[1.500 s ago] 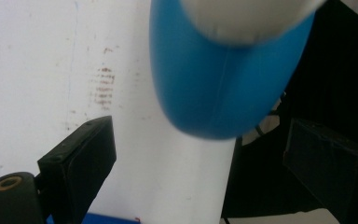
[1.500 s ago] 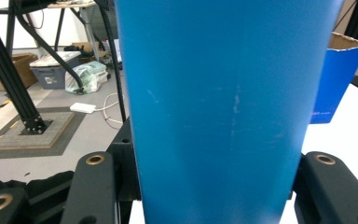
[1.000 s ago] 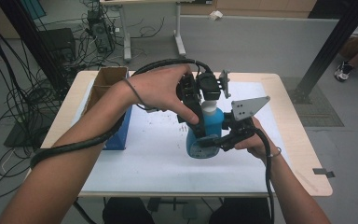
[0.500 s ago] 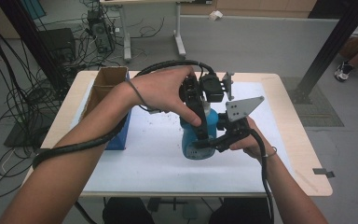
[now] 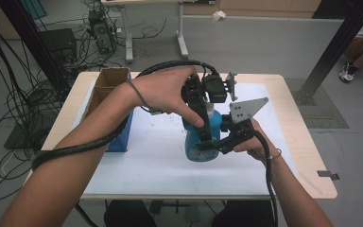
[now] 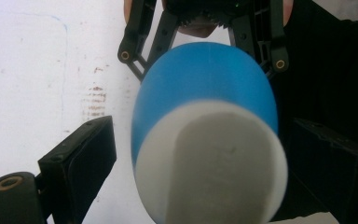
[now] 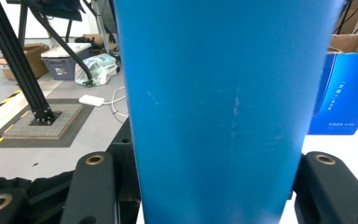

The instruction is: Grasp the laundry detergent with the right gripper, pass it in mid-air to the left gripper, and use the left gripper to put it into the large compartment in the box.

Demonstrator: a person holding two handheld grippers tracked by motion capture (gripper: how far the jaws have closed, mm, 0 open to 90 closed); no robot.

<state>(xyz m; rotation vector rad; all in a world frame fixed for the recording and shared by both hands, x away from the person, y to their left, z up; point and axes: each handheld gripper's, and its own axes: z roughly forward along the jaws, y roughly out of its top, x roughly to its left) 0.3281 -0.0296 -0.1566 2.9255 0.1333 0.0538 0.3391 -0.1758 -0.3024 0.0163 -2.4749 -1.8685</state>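
A blue bottle [image 5: 196, 142] with a white cap [image 5: 211, 111] stands upright on the white mat. My right gripper [image 5: 209, 144] comes in from the right and is shut on the bottle's body [image 7: 219, 107], which presses against both of its jaws. From above, my left gripper [image 5: 207, 119] points down over the top. In the left gripper view its jaws straddle the white cap [image 6: 214, 163], with a gap showing at each side. My left gripper [image 6: 200, 168] is open. The blue body [image 6: 205, 79] falls away below the cap.
An open blue cardboard box [image 5: 118, 135] stands at the mat's left edge [image 7: 345, 93]. The white mat [image 5: 160, 161] covers most of the wooden table [image 5: 312, 161]. A black frame post [image 7: 14, 60] and loose cables stand on the floor beyond.
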